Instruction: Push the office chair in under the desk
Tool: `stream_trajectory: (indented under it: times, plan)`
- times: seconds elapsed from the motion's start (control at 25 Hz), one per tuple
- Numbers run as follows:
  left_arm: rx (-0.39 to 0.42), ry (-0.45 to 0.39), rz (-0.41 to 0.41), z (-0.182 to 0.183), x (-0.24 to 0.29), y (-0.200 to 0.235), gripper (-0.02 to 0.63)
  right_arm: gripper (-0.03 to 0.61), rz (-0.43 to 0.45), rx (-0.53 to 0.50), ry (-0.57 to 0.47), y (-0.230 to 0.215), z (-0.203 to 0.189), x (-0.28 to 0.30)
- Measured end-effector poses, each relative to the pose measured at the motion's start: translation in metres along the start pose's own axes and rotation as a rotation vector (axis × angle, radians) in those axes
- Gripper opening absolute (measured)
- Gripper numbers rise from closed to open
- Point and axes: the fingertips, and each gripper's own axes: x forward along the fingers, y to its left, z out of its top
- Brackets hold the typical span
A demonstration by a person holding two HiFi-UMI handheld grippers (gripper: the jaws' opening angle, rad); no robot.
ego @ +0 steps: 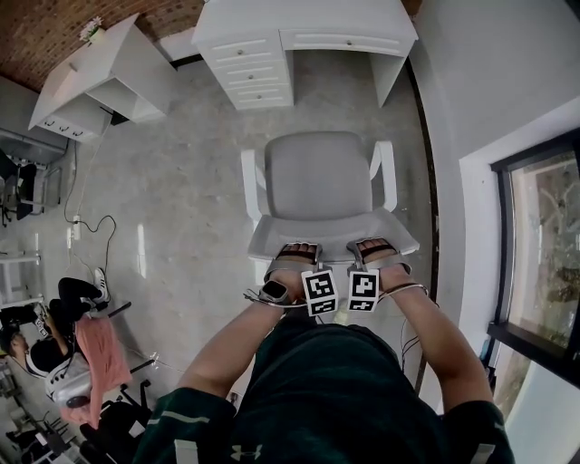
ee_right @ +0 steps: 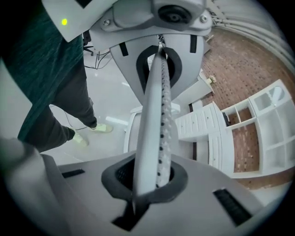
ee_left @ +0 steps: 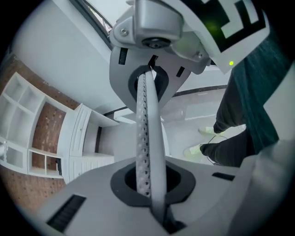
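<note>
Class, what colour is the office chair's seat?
Light grey seat, best seen in the head view.

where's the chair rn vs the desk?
Head view, centre: the chair stands short of the desk at the top, not under it. The left hand-held gripper and right hand-held gripper clamp its backrest edge.

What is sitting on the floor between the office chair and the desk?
Nothing. In the head view, only bare grey floor lies between the office chair and the desk.
</note>
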Motion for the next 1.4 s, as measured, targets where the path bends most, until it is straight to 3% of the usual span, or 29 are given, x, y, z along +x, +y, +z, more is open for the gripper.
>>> stream_trajectory:
  times: [0.2,1.08,1.4]
  plan:
    - [0.054,0.007,0.104,-0.002,0.008,0.014,0.008,0.008,-0.059,0.034,0.032,-0.015,-0.006,0.009]
    - [0.131,-0.034,0.033,-0.005,0.035,0.082,0.008,0.008,-0.062,0.201,0.123,-0.072,-0.030,0.039]
    - [0.146,-0.039,0.041,0.017,0.057,0.121,0.008,0.009,-0.065,0.222,0.132,-0.102,-0.064,0.056]
